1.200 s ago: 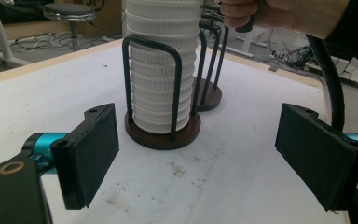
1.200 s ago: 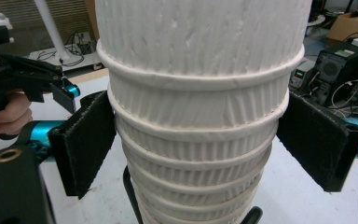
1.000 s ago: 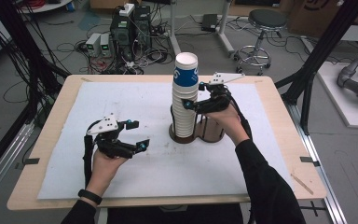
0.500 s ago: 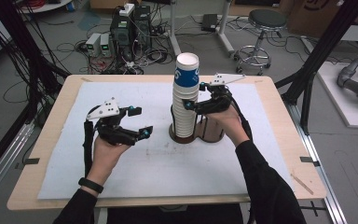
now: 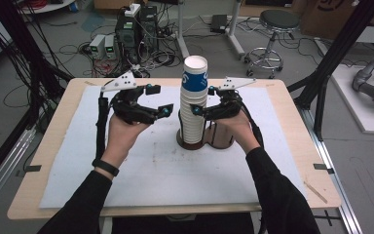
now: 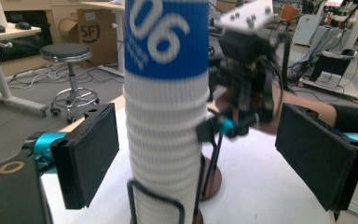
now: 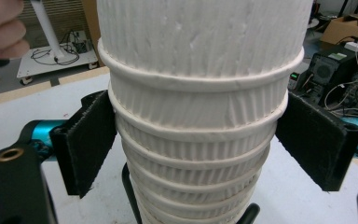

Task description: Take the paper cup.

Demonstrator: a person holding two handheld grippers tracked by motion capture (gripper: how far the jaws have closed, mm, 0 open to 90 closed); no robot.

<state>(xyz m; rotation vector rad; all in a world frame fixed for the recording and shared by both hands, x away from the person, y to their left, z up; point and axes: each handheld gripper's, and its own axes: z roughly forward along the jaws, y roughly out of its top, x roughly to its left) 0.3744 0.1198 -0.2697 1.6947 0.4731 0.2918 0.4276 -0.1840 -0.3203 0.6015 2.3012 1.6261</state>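
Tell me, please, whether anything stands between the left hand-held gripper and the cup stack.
Nothing visible does. The left hand-held gripper hovers open beside the cup stack, with bare mat between them. In the left gripper view the stack stands straight ahead between its jaws. The right hand-held gripper clasps the stack from the far side, off that path.

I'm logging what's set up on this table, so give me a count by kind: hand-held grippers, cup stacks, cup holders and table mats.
Hand-held grippers: 2, left and right
Cup stack: 1, white paper cups with a blue-banded one on top
Cup holder: 1, brown base with two rings
White table mat: 1
Total: 5
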